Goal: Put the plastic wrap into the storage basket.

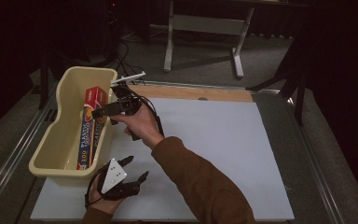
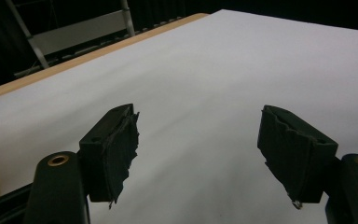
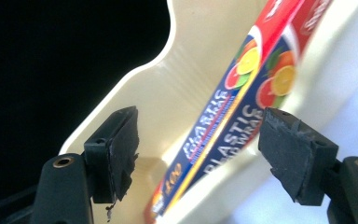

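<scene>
Landmark: the cream plastic tub point(image 1: 65, 135), standing at the near left corner of the white bench point(image 1: 214, 154).
Plastic wrap box: a long blue and red box of plastic wrap point(image 1: 89, 130) lies inside the tub, leaning along its right wall, the red end toward the tub's far end and the blue end toward its near end. In the right gripper view the box point(image 3: 242, 107) runs slantwise up the tub's inner wall point(image 3: 186, 79), the words "PLASTIC WRAP" and pictures of citrus slices readable on it.
Right gripper: the right gripper point(image 1: 103, 112) is held just above the tub's right rim, near the far end, pointing into the tub toward the box.
Right fingers: the fingers point(image 3: 116, 149) are spread wide, with the box seen in the gap beyond them; they touch neither the box nor the tub.
Left gripper: the left gripper point(image 1: 135, 169) sits low over the bench just off the tub's near right corner, a grey three-cornered plate on top.
Left fingers: spread wide apart point(image 2: 114, 149), nothing between them, bare white bench point(image 2: 205, 93) beyond.
</scene>
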Tool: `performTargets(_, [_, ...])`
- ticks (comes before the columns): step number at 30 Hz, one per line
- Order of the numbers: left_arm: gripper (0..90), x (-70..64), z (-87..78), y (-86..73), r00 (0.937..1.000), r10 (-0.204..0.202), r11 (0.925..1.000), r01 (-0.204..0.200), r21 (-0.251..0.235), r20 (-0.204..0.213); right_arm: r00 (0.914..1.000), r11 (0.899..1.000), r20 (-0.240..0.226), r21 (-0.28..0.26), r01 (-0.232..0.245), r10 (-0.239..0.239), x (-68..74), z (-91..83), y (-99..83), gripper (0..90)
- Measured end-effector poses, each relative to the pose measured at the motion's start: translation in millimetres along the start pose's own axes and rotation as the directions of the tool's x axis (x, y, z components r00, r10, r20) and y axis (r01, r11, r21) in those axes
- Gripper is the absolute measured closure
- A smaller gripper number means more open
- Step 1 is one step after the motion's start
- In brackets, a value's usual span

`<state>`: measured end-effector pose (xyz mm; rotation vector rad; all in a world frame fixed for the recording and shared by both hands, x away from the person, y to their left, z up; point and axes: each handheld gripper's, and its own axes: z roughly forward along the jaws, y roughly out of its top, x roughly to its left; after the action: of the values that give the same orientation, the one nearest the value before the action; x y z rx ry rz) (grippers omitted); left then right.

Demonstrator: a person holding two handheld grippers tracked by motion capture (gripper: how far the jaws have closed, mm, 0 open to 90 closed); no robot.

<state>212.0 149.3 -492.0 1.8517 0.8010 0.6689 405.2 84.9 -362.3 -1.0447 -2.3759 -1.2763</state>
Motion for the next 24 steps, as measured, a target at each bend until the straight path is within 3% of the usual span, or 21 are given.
performTargets(3, [28.2, -0.3, -0.8, -0.4, 1.0, -0.001, 1.0, 0.001, -0.002, -0.004, 0.9945, 0.996, 0.064, -0.012, 0.084, -0.083, -1.6, -13.9, -3.8, 29.2])
performTargets(5, [28.2, -0.1, -1.6, -0.3, 1.0, -0.001, 1.0, 0.001, -0.001, -0.008, 0.9842, 0.99, 0.107, -0.008, 0.142, -0.141, -3.3, -23.0, -8.2, 29.4])
performTargets(11, [28.2, 0.4, -1.9, -0.6, 1.0, -0.002, 1.0, 0.002, -0.001, -0.009, 0.9347, 0.959, 0.22, 0.022, 0.282, -0.28, -7.8, -52.7, -34.3, 29.7])
performTargets(13, [28.2, 0.0, -1.6, -0.5, 1.0, 0.0, 1.0, 0.0, 0.002, -0.009, 0.9196, 0.95, 0.244, 0.025, 0.311, -0.308, -12.1, -62.5, -43.5, 29.7])
performTargets(16, [28.2, -0.7, -0.8, 0.4, 1.0, 0.004, 1.0, -0.004, 0.004, -0.005, 0.9101, 0.942, 0.257, 0.008, 0.334, -0.325, -19.9, -76.8, -58.4, 29.9])
performTargets(20, [28.2, -1.0, 0.8, 0.6, 1.0, 0.004, 0.9999, -0.004, 0.01, -0.003, 0.8788, 0.916, 0.29, -0.013, 0.4, -0.379, -32.2, -95.8, -83.0, 30.3])
performTargets(24, [28.2, -0.7, 1.2, 0.3, 1.0, 0.0, 0.9999, 0.001, 0.017, -0.006, 0.849, 0.899, 0.349, -0.037, 0.436, -0.397, -48.3, -114.3, -113.7, 30.5])
